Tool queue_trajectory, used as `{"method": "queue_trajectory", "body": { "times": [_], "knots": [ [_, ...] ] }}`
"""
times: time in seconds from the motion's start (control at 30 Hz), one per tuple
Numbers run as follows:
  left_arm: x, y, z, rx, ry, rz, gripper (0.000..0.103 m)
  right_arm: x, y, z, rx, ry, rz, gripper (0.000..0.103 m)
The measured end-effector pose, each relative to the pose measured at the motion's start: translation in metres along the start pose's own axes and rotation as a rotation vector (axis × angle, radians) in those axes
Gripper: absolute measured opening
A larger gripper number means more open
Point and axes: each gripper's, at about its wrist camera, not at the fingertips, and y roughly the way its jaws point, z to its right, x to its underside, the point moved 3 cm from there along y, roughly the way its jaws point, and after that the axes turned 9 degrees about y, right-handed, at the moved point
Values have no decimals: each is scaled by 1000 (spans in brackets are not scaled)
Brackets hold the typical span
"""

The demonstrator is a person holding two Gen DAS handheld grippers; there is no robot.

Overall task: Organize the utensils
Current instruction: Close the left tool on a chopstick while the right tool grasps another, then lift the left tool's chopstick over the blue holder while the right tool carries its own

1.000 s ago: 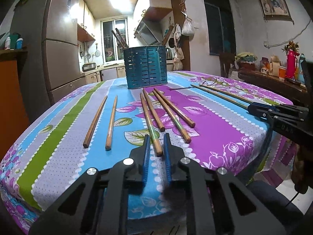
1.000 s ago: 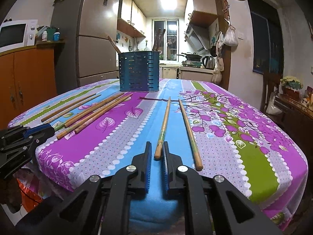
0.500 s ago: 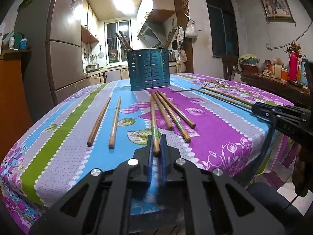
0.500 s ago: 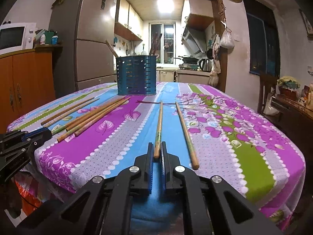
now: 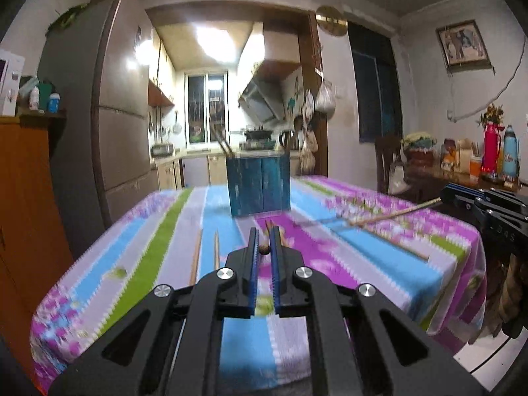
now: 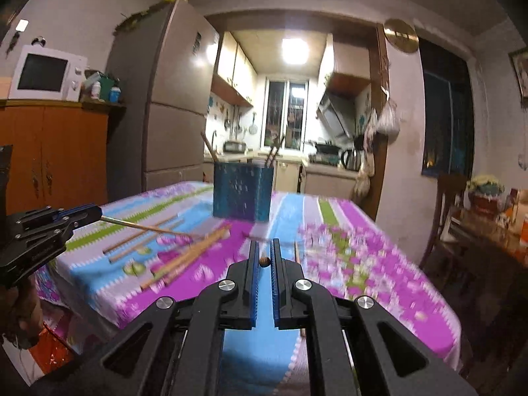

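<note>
While both tools hang above the near edge of the table, the left gripper is clenched on 1 chopstick and the right gripper on another chopstick, each lifted clear of the cloth. Other chopsticks lie mid-table; the blue holder stands toward the far edge.

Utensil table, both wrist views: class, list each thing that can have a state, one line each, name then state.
left hand-held gripper: shut on a chopstick, lifted off the cloth.
right hand-held gripper: shut on a chopstick, lifted.
left chopstick: held at one end, sticking out in the air.
right chopstick: held at one end, off the table.
blue holder: upright, some sticks already inside.
loose chopsticks: lying flat on the tablecloth.
</note>
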Motion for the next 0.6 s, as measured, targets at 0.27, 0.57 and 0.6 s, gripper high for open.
{"method": "queue_trajectory", "body": {
  "times": [0.27,0.57,0.6],
  "knots": [
    [-47,4,-9,1,6,84,5,-44,-2,1,-60,-38,52,8],
    [-77,30,-19,27,-7,85,5,-79,23,10,-111,-31,34,8],
    [-80,32,-19,30,-4,85,5,-82,27,12,-114,-28,28,8]
  ]
}}
